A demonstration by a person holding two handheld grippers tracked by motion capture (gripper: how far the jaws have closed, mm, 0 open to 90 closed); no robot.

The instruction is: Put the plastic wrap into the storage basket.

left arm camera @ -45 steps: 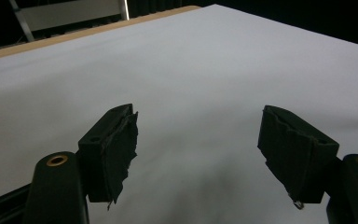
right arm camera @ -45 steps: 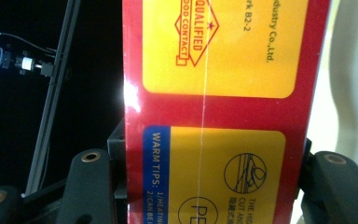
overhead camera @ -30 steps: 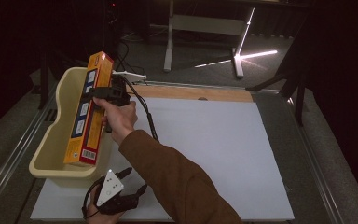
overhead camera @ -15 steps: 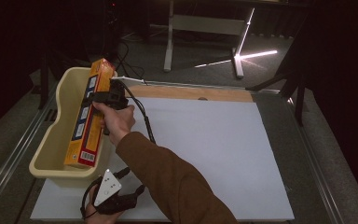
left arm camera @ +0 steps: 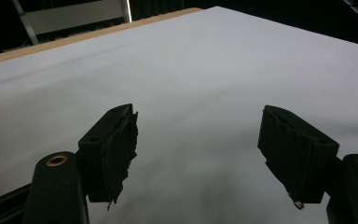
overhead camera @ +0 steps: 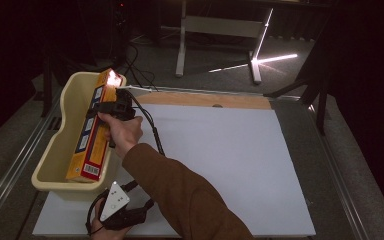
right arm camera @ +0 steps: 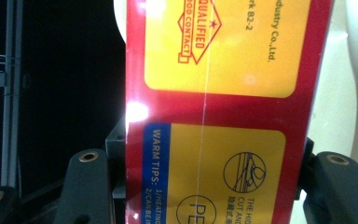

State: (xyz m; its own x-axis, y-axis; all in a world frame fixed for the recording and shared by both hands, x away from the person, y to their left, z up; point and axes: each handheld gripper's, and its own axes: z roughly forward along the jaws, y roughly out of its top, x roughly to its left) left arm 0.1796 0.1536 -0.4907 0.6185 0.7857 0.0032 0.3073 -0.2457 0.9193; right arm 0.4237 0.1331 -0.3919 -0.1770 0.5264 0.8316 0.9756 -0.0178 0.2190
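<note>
Cream plastic tub around long orange box, on white sheet.

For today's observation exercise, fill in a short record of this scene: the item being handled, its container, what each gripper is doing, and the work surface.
Item: long red and yellow cardboard box, lying slanted in the tub, far end raised on its rim
Container: cream plastic tub at the table's left edge
Right gripper: right gripper, jaws on either side of the box; they have just been opening slightly
Left gripper: left gripper, jaws wide apart, nothing between them
Surface: white sheet on the table
</note>
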